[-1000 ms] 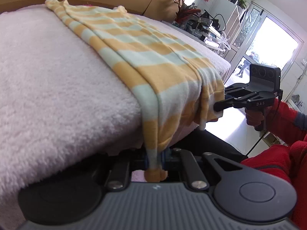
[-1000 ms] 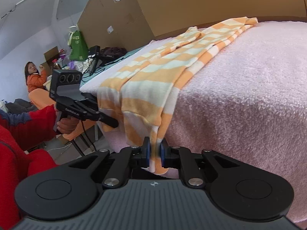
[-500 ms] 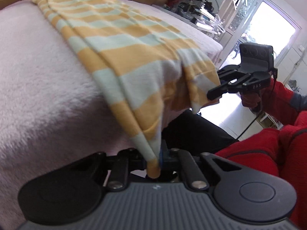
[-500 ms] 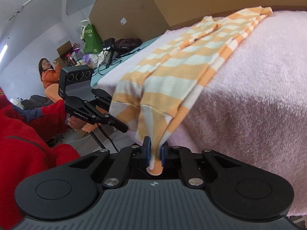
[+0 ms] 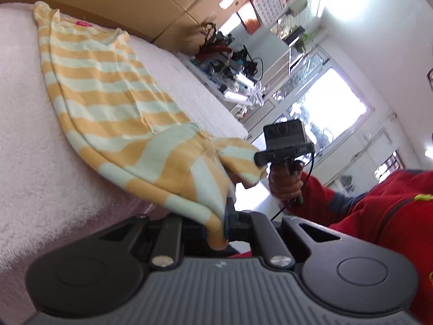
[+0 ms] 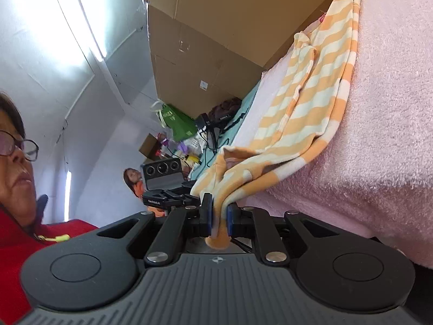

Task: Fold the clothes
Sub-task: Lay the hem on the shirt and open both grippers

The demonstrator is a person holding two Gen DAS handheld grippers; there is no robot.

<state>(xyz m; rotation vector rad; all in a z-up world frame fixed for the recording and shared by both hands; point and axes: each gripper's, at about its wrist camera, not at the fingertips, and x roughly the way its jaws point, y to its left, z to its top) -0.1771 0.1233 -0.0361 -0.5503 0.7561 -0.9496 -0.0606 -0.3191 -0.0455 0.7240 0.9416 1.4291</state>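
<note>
Since the earlier frames both hem corners of the striped shirt have come up off the front edge of the desk, and the cloth that hung down now bunches in a raised fold near that edge; I judge the bottom-to-top fold has begun and the corners next have to travel toward the far end. In the left wrist view the left hand-held gripper (image 5: 226, 223) is nipped narrow on one hem corner of the shirt (image 5: 108, 94), whose far part lies flat along the pink blanket (image 5: 32, 168) covering the desk; beyond the lifted hem the right hand-held gripper (image 5: 258, 158) holds the other corner, gripped by a hand (image 5: 284, 187) in a red sleeve (image 5: 379, 197). In the right wrist view the right hand-held gripper (image 6: 218, 219) pinches its orange hem corner between blue pads, jaws narrow on the cloth, the shirt (image 6: 319, 86) running away up the blanket (image 6: 384, 135), the left hand-held gripper (image 6: 189, 197) just beside the raised fold. Of containers, only big cardboard boxes (image 6: 203, 62) stand behind the desk's far end, closed, contents unseen.
</note>
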